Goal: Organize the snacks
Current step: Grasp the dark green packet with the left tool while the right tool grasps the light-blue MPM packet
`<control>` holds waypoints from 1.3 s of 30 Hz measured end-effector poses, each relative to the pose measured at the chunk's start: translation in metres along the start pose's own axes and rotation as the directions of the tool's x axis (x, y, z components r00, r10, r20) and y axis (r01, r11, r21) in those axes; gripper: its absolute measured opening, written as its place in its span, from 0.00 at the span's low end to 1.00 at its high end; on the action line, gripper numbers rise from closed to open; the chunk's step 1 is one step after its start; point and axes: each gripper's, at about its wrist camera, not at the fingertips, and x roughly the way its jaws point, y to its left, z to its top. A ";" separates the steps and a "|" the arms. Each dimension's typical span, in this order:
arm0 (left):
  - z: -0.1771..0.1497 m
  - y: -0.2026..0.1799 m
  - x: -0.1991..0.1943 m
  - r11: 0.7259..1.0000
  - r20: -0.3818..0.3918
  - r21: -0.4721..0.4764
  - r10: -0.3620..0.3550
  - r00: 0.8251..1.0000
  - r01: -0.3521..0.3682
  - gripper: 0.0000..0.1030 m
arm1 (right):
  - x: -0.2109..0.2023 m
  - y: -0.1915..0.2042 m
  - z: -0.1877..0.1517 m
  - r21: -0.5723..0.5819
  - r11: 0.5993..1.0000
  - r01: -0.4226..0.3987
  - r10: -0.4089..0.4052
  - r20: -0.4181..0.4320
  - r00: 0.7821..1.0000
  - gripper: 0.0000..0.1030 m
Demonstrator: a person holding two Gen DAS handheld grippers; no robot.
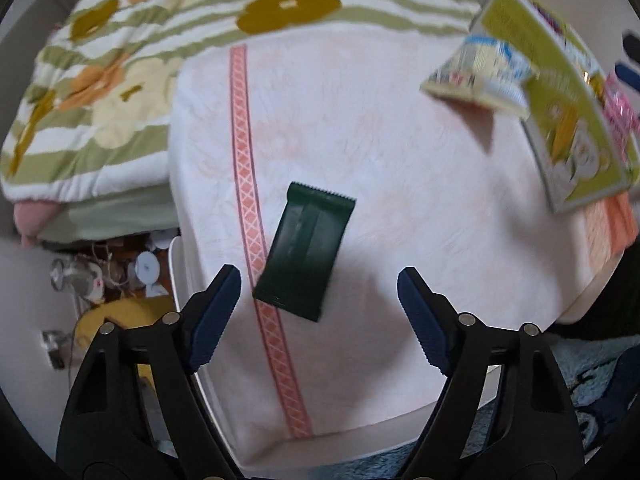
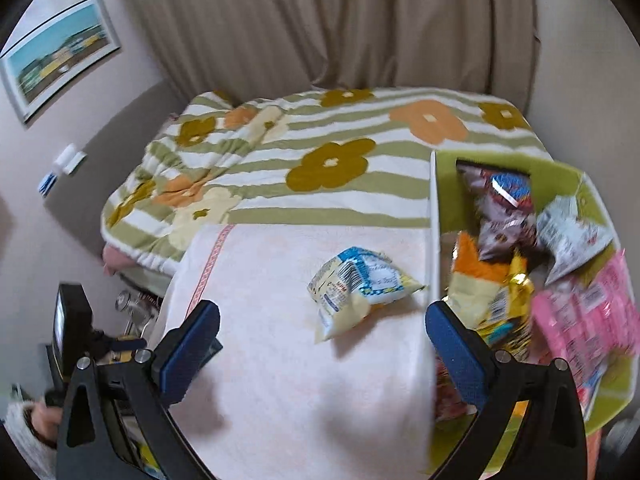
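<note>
Snacks are lying in two places in front of you: most are piled in the green box [image 2: 568, 178] at the right edge of the table [image 2: 300, 360], and two are sitting loose on the pale pink cloth [image 1: 360, 128] covering it. Behind the table, the striped floral blanket [image 2: 320, 168] is spreading across the bed, with the beige curtain [image 2: 320, 20] hanging beyond it and a framed picture [image 2: 60, 52] showing on the left wall.

Inside the box, a pink pack [image 2: 588, 312] is filling the near right side, a yellow and orange bag [image 2: 488, 292] is leaning against the white divider wall, a dark foil bag [image 2: 504, 208] is standing at the back, and a white packet [image 2: 568, 236] is resting beside it.

On the cloth, the pale yellow and blue bag [image 2: 356, 288] is lying just beside the box wall, not touching your right gripper [image 2: 322, 336], whose jaws are standing wide apart and holding nothing. The dark green packet [image 1: 306, 252] is lying flat near the woven pink stripe [image 1: 250, 200], its lower corner overlapping that stripe. Your left gripper [image 1: 320, 282] is hovering just over the near end of this packet, jaws spread wide on either side of it, with nothing gripped
</note>
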 end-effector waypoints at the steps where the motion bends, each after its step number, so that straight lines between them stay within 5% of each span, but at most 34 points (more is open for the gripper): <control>1: 0.001 0.003 0.006 1.000 -0.012 0.019 -0.007 1.000 0.007 0.75 | 0.006 0.004 -0.001 0.017 1.000 0.012 -0.011 -0.009 1.000 1.00; 8: 0.010 0.013 0.046 0.991 -0.096 0.118 -0.056 0.994 0.067 0.72 | 0.043 0.017 -0.013 0.119 0.986 0.114 -0.106 -0.073 0.992 1.00; 11: 0.012 0.012 0.056 0.983 -0.120 0.164 -0.059 0.991 0.078 0.61 | 0.054 0.018 -0.018 0.168 0.974 0.150 -0.138 -0.083 0.987 1.00; 19: 0.014 0.003 0.057 0.958 -0.073 0.281 -0.038 0.997 0.057 0.59 | 0.085 0.008 -0.020 0.340 0.914 0.223 -0.201 -0.097 0.975 1.00; 24: 0.015 0.002 0.054 0.938 -0.051 0.344 -0.014 0.999 0.031 0.43 | 0.101 0.004 -0.019 0.422 0.874 0.241 -0.220 -0.098 0.971 1.00; 28: 0.015 0.005 0.053 0.923 -0.053 0.382 -0.024 0.998 0.043 0.40 | 0.114 -0.002 -0.021 0.474 0.841 0.260 -0.238 -0.107 0.965 1.00; 39: 0.051 0.014 0.051 0.936 -0.050 0.331 -0.107 0.993 0.118 0.39 | 0.140 -0.029 -0.021 0.563 0.780 0.273 -0.242 -0.131 0.961 1.00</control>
